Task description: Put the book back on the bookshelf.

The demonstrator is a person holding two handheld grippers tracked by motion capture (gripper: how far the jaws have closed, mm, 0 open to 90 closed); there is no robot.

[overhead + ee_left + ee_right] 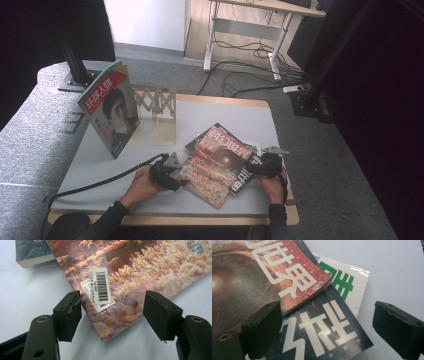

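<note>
On the grey table (pixel 100 160), at far left, a portrait magazine (pixel 111 107) is standing upright beside a wooden rack (pixel 159 112), well apart from my work. I am bringing my left gripper (pixel 176 176) to the near-left corner of the red magazine (pixel 217 165), the top one of a loose stack lying at the table's near middle. In the left gripper view my jaws are standing apart, one on either side of that corner by the barcode sticker (pixel 101 286), with no pad pressing on the cover. The step in hand, as I read it, is lining up a grip on this corner; the next move calls for sliding one pad under the thin edge and closing, without pushing the stack away.

To the right, my right gripper (pixel 260 167) is hovering over the stack's far side, jaws wide and holding nothing. Its view is showing the red magazine's corner overlapping a dark blue magazine (pixel 322 332), which in turn is lying on a white one (pixel 347 282) with green lettering.

Bare table is lying open left of the stack and toward the rack, giving room to lift and carry. The table's near edge is close behind both hands, so pulling back leaves little margin.
</note>
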